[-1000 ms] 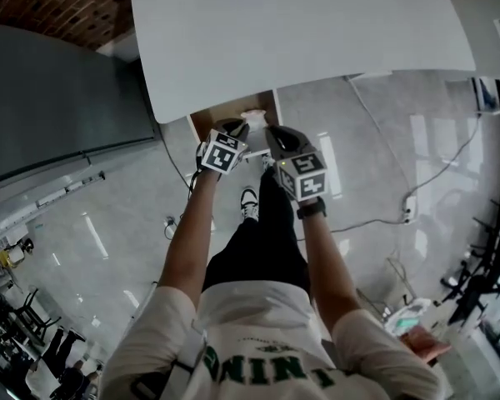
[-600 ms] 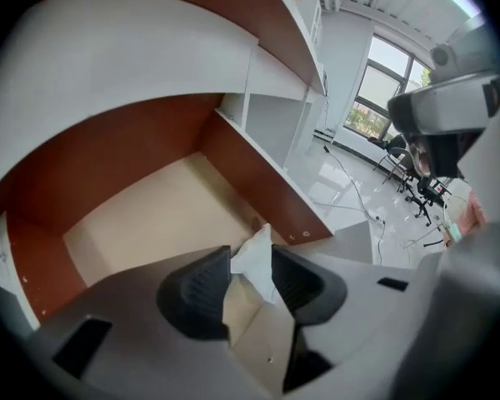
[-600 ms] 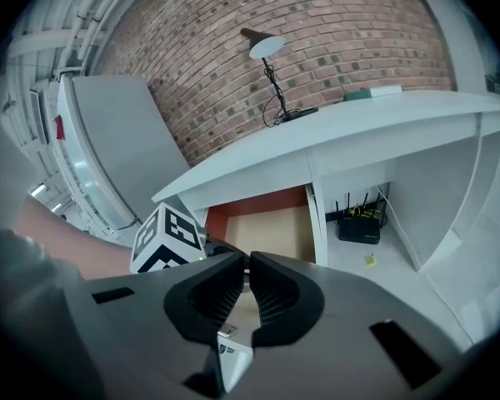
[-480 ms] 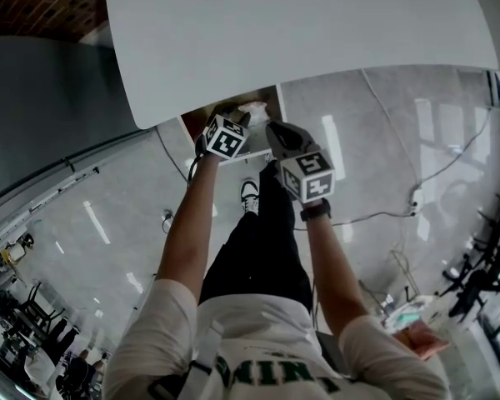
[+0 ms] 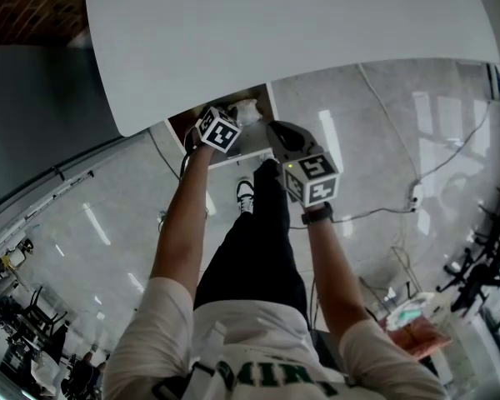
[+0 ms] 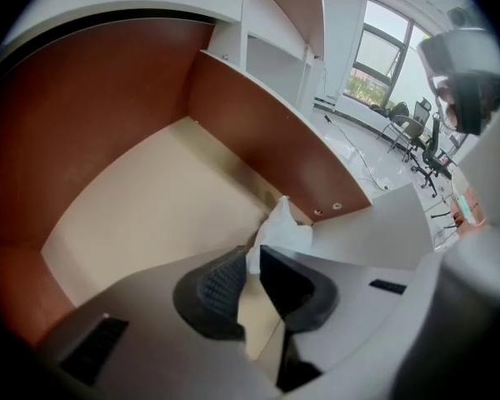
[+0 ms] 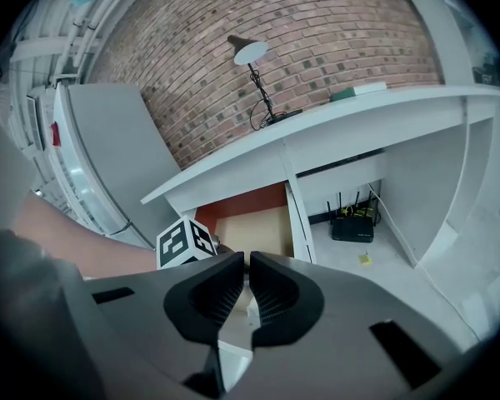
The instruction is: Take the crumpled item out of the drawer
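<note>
The open drawer [image 5: 202, 116] sticks out from under the white desk [image 5: 283, 32]. A crumpled white paper [image 6: 285, 227] lies at the drawer's right front corner on its beige floor [image 6: 150, 198], against the brown side wall. My left gripper [image 6: 250, 267] reaches down into the drawer; its jaws are closing, and the paper's lower edge sits between the tips, touching both. In the head view the left gripper [image 5: 231, 117] is beside the paper [image 5: 248, 110]. My right gripper [image 5: 279, 133] hovers just outside the drawer, shut and empty [image 7: 247, 261].
A person's legs and a white shoe [image 5: 246, 195] stand below the drawer on the glossy floor. A cable runs to a power strip [image 5: 414, 194] on the right. A desk lamp [image 7: 252, 52] stands on the desk by the brick wall. A router [image 7: 354, 223] sits under the desk.
My left gripper has pushed forward and deeper into the drawer, up to the crumpled paper. The right gripper has stayed near the drawer's front.
</note>
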The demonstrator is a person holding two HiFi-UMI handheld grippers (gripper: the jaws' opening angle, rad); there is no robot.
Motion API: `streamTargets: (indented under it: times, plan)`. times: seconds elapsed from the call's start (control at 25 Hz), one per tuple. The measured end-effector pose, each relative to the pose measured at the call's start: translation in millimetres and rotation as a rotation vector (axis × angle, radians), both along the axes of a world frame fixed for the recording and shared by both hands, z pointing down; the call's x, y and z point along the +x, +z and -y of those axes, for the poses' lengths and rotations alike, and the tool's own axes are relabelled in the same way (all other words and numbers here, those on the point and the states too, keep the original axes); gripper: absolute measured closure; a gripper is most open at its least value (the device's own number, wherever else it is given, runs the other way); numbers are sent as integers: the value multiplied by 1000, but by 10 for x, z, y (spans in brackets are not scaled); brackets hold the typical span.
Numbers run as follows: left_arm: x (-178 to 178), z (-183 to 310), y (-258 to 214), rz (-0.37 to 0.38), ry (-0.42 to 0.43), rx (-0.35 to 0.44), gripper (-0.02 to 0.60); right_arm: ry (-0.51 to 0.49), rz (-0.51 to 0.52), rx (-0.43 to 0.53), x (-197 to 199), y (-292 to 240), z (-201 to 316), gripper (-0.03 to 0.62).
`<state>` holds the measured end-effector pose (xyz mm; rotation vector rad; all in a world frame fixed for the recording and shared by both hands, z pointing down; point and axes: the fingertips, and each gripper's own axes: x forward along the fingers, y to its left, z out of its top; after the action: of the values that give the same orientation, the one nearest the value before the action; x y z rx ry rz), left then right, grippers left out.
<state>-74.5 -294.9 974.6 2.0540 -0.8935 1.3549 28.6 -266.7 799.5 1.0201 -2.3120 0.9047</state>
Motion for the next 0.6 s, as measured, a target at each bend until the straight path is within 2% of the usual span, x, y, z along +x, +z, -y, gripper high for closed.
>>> streamTargets:
  times: [0.04,0.12,0.36,0.6]
  plan:
    - [-7,11,-7,0,-6,2,547,6,-1,-3,18,8,-3,588]
    - [10,12,-33,-5,-3,1,569,14,0,-4,45,-1,-7,588]
    - [70,-45,-219,-25,2,13,581,38,15,1,64,-144,-32,588]
    - [103,-173,-617,-38,-60,58,581,46,4,-12,149,-353,-145,588]
